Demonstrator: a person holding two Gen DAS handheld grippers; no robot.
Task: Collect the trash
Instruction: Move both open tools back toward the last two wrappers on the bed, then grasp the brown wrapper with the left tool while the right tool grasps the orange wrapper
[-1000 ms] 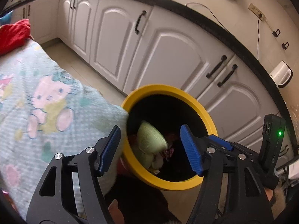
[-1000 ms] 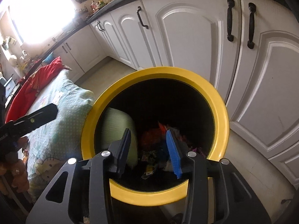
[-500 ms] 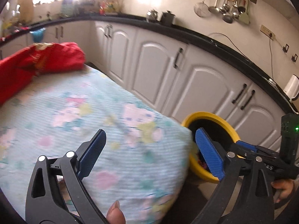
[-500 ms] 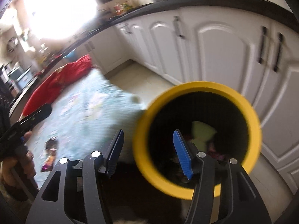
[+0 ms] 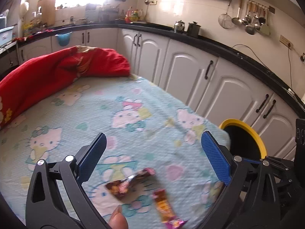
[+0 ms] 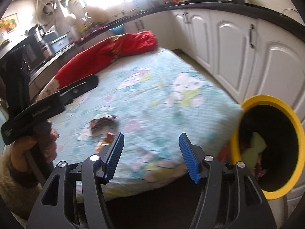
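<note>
Two crumpled snack wrappers lie on the cartoon-print bed sheet [image 5: 133, 99]: a brown-pink wrapper [image 5: 129, 183] and an orange wrapper [image 5: 165, 208]. My left gripper [image 5: 153, 141] hovers over them, its jaws wide and still opening, with nothing between the pads. My right gripper [image 6: 151, 139] hangs over the bed's near edge, jaws opening and empty; the brown-pink wrapper [image 6: 103, 124] and the orange wrapper [image 6: 106, 139] lie left of it. The yellow-rimmed bin [image 6: 266, 99] stands to its right with a pale green item [image 6: 255, 148] and other trash inside. The bin [image 5: 246, 125] sits beyond the left gripper's right finger.
A red blanket [image 5: 66, 66] is heaped at the far end of the bed. White cabinets [image 5: 190, 72] under a black countertop [image 5: 219, 45] run along the right, close to the bed and bin. A hand [image 6: 32, 147] holds the left gripper's body [image 6: 47, 103].
Both views swung left, from looking into the bin to looking over the bed. Both pairs of jaws spread wider. The wrappers came into view and the bin slid to the right edge.
</note>
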